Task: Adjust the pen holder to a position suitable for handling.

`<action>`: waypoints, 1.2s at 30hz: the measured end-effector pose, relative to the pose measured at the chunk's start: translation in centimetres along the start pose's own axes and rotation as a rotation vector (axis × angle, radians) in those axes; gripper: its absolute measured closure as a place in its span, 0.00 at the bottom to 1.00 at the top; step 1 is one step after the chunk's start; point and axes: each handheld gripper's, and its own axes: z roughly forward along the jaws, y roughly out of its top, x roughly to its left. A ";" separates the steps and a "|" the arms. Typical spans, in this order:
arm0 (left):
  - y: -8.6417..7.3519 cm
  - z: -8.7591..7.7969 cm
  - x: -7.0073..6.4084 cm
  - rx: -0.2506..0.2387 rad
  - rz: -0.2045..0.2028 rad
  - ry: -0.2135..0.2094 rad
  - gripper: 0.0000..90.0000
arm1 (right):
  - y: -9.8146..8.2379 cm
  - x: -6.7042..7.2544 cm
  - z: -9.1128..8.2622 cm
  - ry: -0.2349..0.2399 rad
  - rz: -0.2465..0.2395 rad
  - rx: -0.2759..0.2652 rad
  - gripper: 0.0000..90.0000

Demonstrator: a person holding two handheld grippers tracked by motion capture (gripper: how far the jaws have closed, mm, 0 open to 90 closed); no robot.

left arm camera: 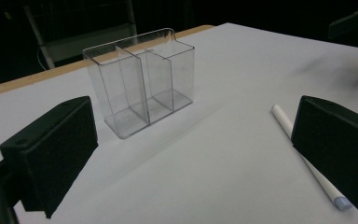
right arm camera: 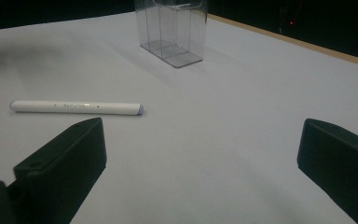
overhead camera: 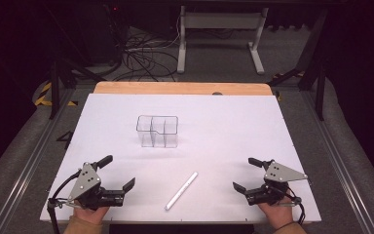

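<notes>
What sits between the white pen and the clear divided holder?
Nothing: in the high view only bare white table sheet separates the white cylindrical pen from the clear plastic three-compartment holder. The right gripper view shows the same bare stretch.

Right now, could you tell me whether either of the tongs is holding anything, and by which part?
Nothing is held. The left tongs and right tongs stand open above the table, and the white pen lies untouched between them.

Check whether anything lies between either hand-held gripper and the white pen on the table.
Nothing visible does. The white pen lies alone on the white table, between the left hand-held gripper and the right hand-held gripper, both open; the clear organizer stands farther back.
</notes>
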 end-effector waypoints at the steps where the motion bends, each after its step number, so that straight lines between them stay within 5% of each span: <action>1: 0.0 0.0 -0.1 0.004 0.001 0.004 0.01 | -0.1 0.0 0.0 0.001 -0.003 0.003 0.02; 16: 2.3 1.0 -1.0 0.017 0.005 -0.053 0.01 | -0.5 -0.4 0.3 -0.007 0.025 0.024 0.02; 36: 5.0 4.7 -3.2 0.055 0.034 -0.161 0.02 | -0.8 -0.5 0.2 -0.021 0.031 0.030 0.03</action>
